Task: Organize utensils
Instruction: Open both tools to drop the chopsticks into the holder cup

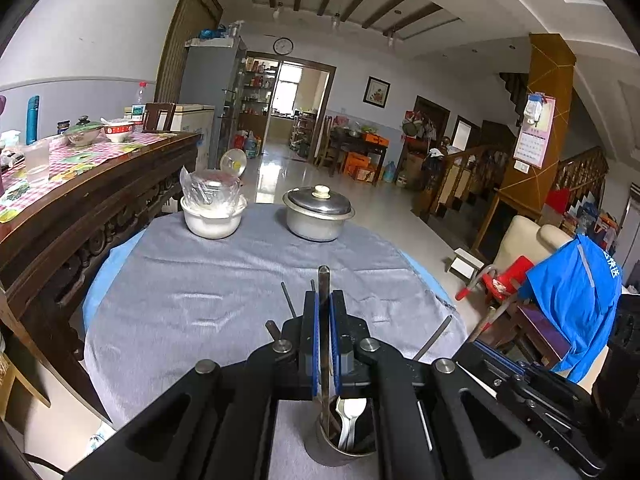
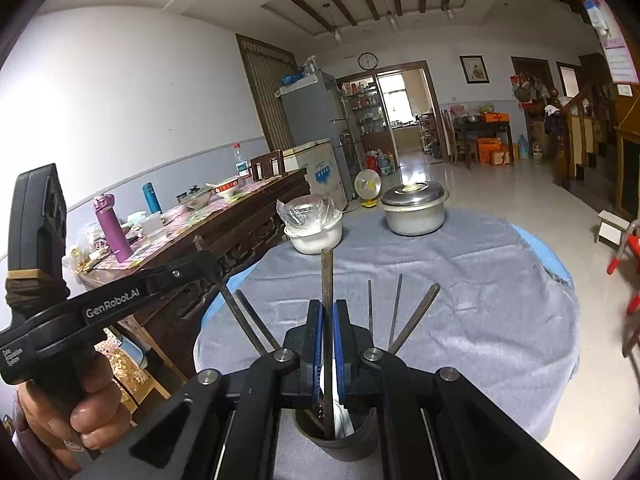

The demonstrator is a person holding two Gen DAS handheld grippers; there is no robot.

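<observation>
On the grey cloth a metal cup (image 1: 340, 454) (image 2: 354, 446) stands close below both grippers, with a white spoon (image 1: 353, 408) and several dark utensil handles in it. My left gripper (image 1: 324, 294) is shut on a flat dark handle (image 1: 324, 278) that runs down into the cup. My right gripper (image 2: 329, 305) is shut on a similar dark handle (image 2: 327, 272), whose lower end is also in the cup. In the right wrist view the left gripper (image 2: 206, 264) comes in from the left, held by a hand (image 2: 94, 412). Other handles (image 2: 416, 316) fan out of the cup.
A white bowl with a plastic-wrapped dish (image 1: 213, 216) and a lidded metal pot (image 1: 318, 216) stand at the far side of the round table (image 1: 200, 288). A carved wooden sideboard (image 1: 80, 216) with bowls and bottles runs along the left. A chair with blue cloth (image 1: 576, 300) is at the right.
</observation>
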